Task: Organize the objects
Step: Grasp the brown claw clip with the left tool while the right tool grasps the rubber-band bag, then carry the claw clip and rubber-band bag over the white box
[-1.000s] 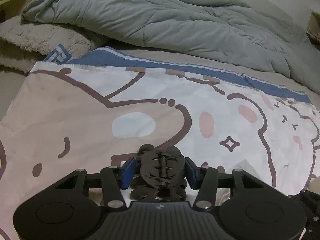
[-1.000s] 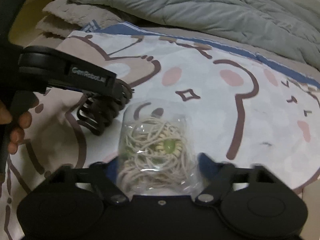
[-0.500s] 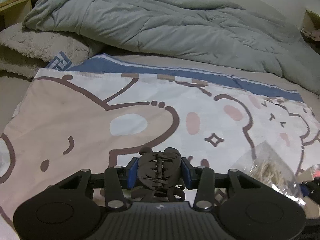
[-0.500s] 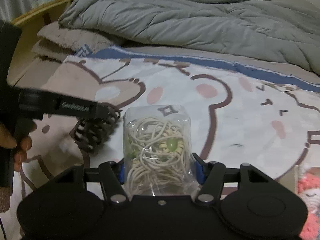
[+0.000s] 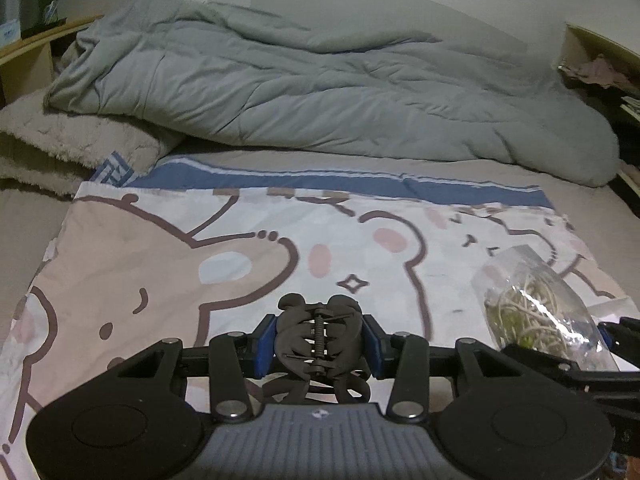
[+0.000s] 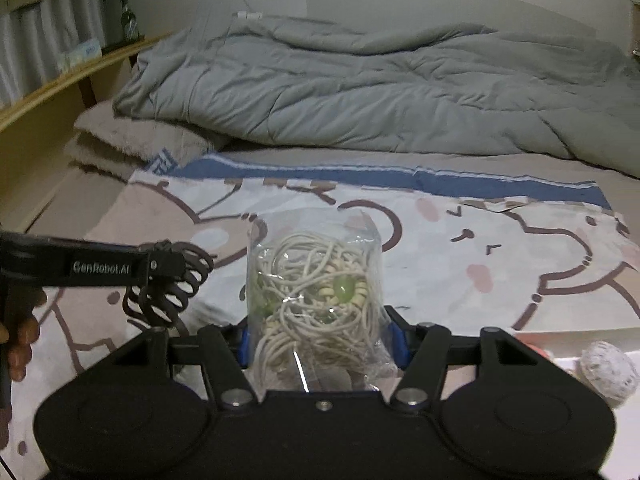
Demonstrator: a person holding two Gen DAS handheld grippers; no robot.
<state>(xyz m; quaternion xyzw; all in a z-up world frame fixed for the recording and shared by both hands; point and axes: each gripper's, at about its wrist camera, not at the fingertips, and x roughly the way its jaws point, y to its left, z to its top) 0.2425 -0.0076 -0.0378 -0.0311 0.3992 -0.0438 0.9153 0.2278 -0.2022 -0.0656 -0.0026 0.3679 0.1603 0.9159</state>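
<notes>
My left gripper (image 5: pixel 319 344) is shut on a dark brown hair claw clip (image 5: pixel 319 332), held above the cartoon bear sheet (image 5: pixel 160 264). The clip also shows at the left of the right wrist view (image 6: pixel 168 284), in the left gripper (image 6: pixel 160 268). My right gripper (image 6: pixel 320 340) is shut on a clear plastic bag of beige cord and green beads (image 6: pixel 316 288), held upright above the sheet (image 6: pixel 480 248). The bag also shows at the right of the left wrist view (image 5: pixel 536 304).
A rumpled grey duvet (image 5: pixel 320 92) lies across the far side of the bed, with a fluffy beige blanket (image 5: pixel 60 140) at the left. A wooden shelf (image 6: pixel 60 80) with a bottle (image 6: pixel 129 20) runs along the left. A white knitted ball (image 6: pixel 608 372) lies at the lower right.
Both grippers have lifted and tilted up with their objects, so more of the duvet and wall shows. The bag has come further into the left wrist view.
</notes>
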